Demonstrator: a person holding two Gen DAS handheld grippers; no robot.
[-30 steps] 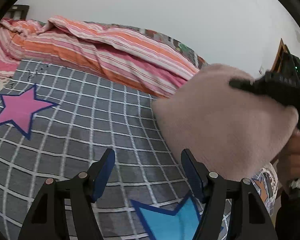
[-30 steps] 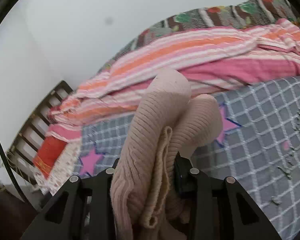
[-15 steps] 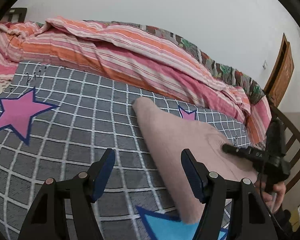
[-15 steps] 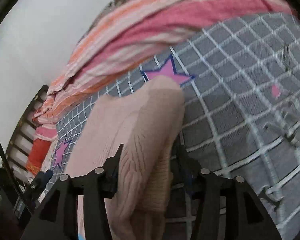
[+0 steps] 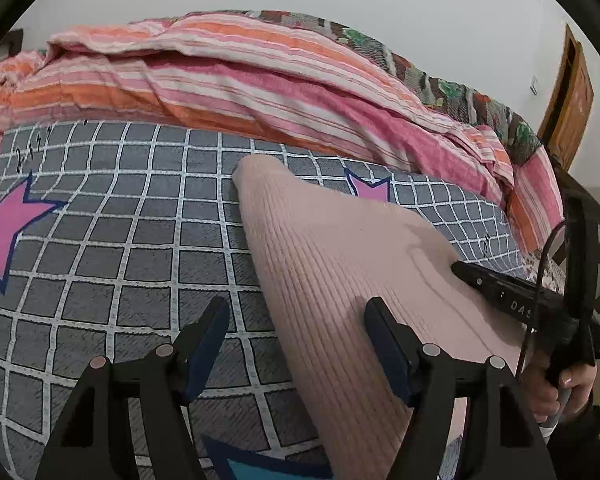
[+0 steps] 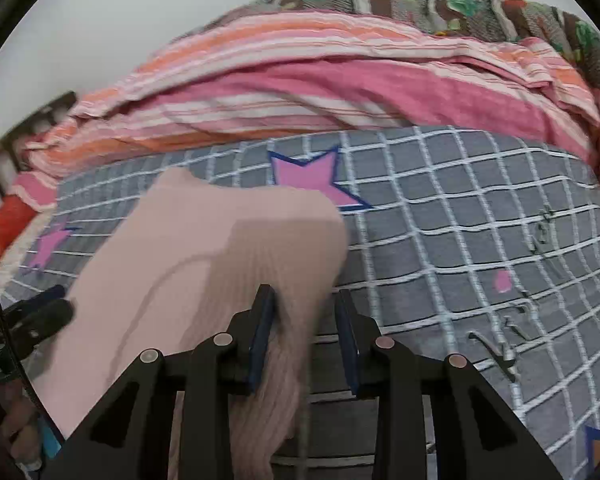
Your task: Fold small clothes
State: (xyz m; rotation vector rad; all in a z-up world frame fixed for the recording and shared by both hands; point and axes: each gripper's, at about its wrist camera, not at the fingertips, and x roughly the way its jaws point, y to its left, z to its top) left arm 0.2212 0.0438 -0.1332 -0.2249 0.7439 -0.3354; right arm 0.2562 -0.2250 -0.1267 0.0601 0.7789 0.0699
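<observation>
A pale pink ribbed knit garment [image 5: 340, 280] lies on the grey checked bedsheet [image 5: 120, 220]. It also shows in the right wrist view [image 6: 204, 248]. My left gripper [image 5: 296, 320] is open and empty, its right finger over the garment's near edge. My right gripper [image 6: 306, 308] has its jaws parted with a fold of the garment loose between them, against the left finger; the gap to the right finger is clear. The right gripper's finger [image 5: 496, 288] rests on the garment's right side in the left wrist view.
A rumpled pink and orange striped quilt [image 5: 240, 76] lies along the far side of the bed. Pink stars [image 6: 312, 176] and a blue star [image 5: 260, 468] are printed on the sheet. A wooden door [image 5: 568, 96] and a dark chair [image 5: 596, 240] stand at right.
The right gripper has lowered the pink garment from mid-air onto the sheet and spread it flat. Its jaws have opened off the fold. The left gripper has stayed open.
</observation>
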